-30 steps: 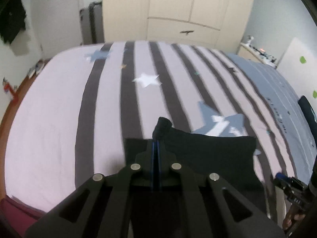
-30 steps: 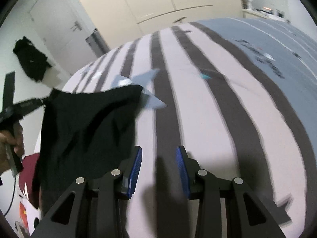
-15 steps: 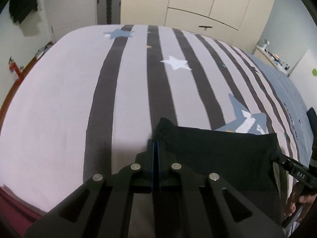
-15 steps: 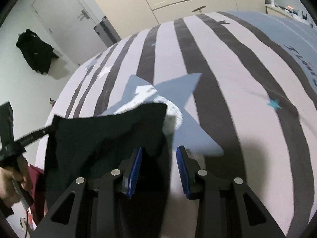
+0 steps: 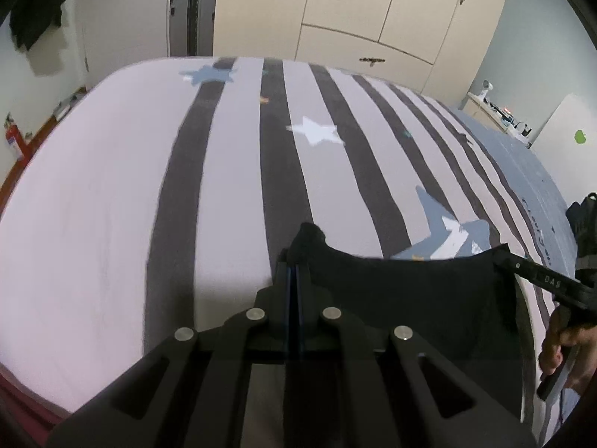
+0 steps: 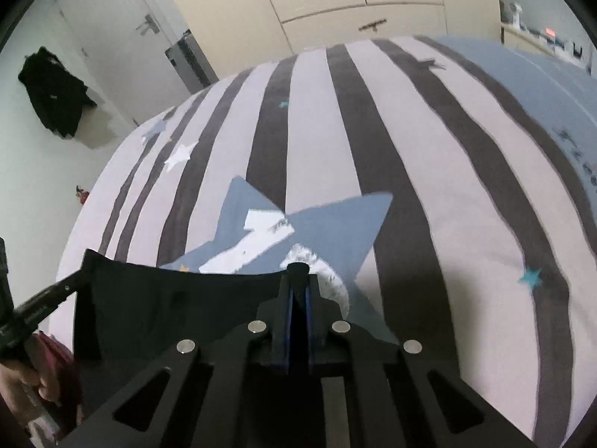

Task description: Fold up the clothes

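Your left gripper point(image 5: 294, 265) and right gripper point(image 6: 297, 272) each pinch a top corner of the black garment point(image 5: 410, 291), stretched above the striped bed point(image 5: 112, 186), both angled downward

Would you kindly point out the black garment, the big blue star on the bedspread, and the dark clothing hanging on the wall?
black garment point(image 5: 410, 291): left wrist view, middle of the stretched cloth.
big blue star point(image 6: 335, 220): right wrist view, its right arm.
dark clothing on the wall point(image 6: 56, 93): right wrist view, its centre.

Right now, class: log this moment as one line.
left gripper: shut on black garment | right gripper: shut on black garment | over striped bed
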### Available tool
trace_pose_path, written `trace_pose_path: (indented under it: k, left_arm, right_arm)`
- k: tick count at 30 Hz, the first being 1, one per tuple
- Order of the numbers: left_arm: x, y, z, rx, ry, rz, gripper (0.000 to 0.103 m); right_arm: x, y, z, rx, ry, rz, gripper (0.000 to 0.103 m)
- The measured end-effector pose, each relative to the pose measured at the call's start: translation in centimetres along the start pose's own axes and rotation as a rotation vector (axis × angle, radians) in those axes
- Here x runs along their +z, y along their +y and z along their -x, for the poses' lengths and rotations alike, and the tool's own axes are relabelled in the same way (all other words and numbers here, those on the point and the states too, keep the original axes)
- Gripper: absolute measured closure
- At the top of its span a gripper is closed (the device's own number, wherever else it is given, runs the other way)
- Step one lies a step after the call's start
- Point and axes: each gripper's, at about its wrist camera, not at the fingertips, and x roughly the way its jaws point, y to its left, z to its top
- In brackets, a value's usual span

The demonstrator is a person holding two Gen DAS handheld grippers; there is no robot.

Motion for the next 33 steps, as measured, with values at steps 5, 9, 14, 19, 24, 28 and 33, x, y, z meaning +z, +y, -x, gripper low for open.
trace_pose_path:
  k: [5,9,14,19,24,28,33]
  left_arm:
    - [0.9,0.1,-0.5,-0.009,-0.003,-0.008,0.102]
    - [0.5,-0.5,-1.8,0.012,0.036,-0.034,0.102]
    - [-0.1,-0.8,-4.3,0.058,0.093,-0.056,0.101]
    - [0.3,-0.9,-4.4,0.072,0.084,-0.048,0.098]
    - [1.5,0.1,-1.7,0.117,-0.027,0.012,0.095]
    - [1.5,0.4,0.9,0.067,-0.06,0.032,0.095]
    - [-1.7,-3.9,1.2,-0.005,-0.01,-0.145,0.095]
  right_arm:
    - [1.0,0.0,1.4,-0.023,-0.028,0.036,0.099]
    - [0.5,-0.7,0.8,-0.075,-0.008,0.054,0.099]
    - [0.4,-0.4,-1.8,-0.136,0.063,0.088,0.097]
    - [1.0,-1.7,-0.7,-0.215,-0.003,0.071,0.095]
    - [1.5,-2.5,3.1,-0.212,-0.124,0.049,0.093]
    - [-0.7,-0.8,4.6,-0.132,-0.136,0.086,0.093]
    - [-4.9,2.6,3.9,-0.068,-0.08,0.182,0.093]
